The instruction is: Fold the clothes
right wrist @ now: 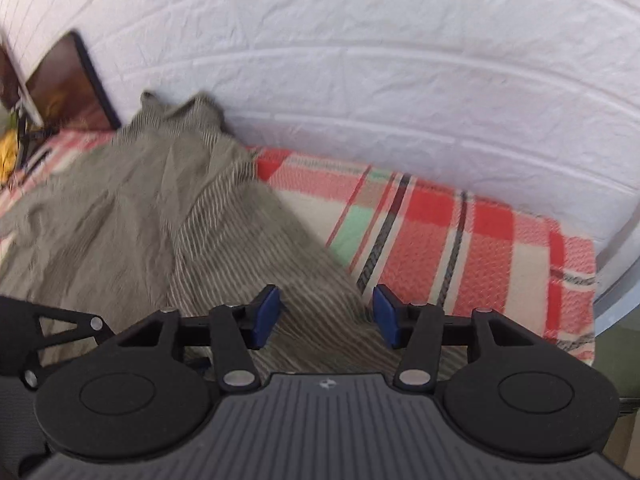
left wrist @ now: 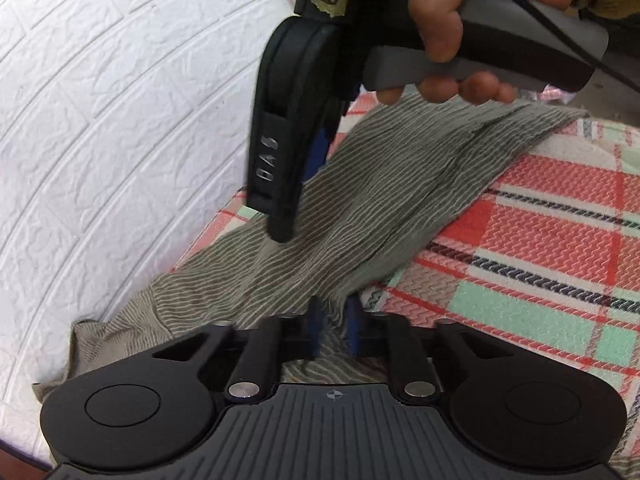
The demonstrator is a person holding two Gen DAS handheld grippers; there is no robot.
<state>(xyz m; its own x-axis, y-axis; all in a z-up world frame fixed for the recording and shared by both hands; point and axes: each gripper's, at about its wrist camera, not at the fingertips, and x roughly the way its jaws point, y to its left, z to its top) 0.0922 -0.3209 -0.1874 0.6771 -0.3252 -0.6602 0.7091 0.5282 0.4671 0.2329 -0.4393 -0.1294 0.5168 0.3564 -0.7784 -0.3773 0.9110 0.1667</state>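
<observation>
A grey-olive garment (left wrist: 380,200) with thin pale stripes lies stretched across a plaid blanket (left wrist: 540,260). In the left wrist view my left gripper (left wrist: 332,320) is shut on a fold of this garment, its blue pads close together with cloth pinched between them. My right gripper (left wrist: 280,232), held by a hand (left wrist: 440,20), points down with its tips on the cloth near the wall. In the right wrist view the right gripper (right wrist: 326,316) has its blue pads apart over the garment (right wrist: 140,220), which lies under and between them without being pressed.
A white brick-pattern wall (right wrist: 360,60) runs along the far side of the blanket (right wrist: 440,232). A dark framed panel (right wrist: 68,84) leans at the back left, with something yellow (right wrist: 8,152) beside it. The blanket's right edge (right wrist: 592,280) drops off.
</observation>
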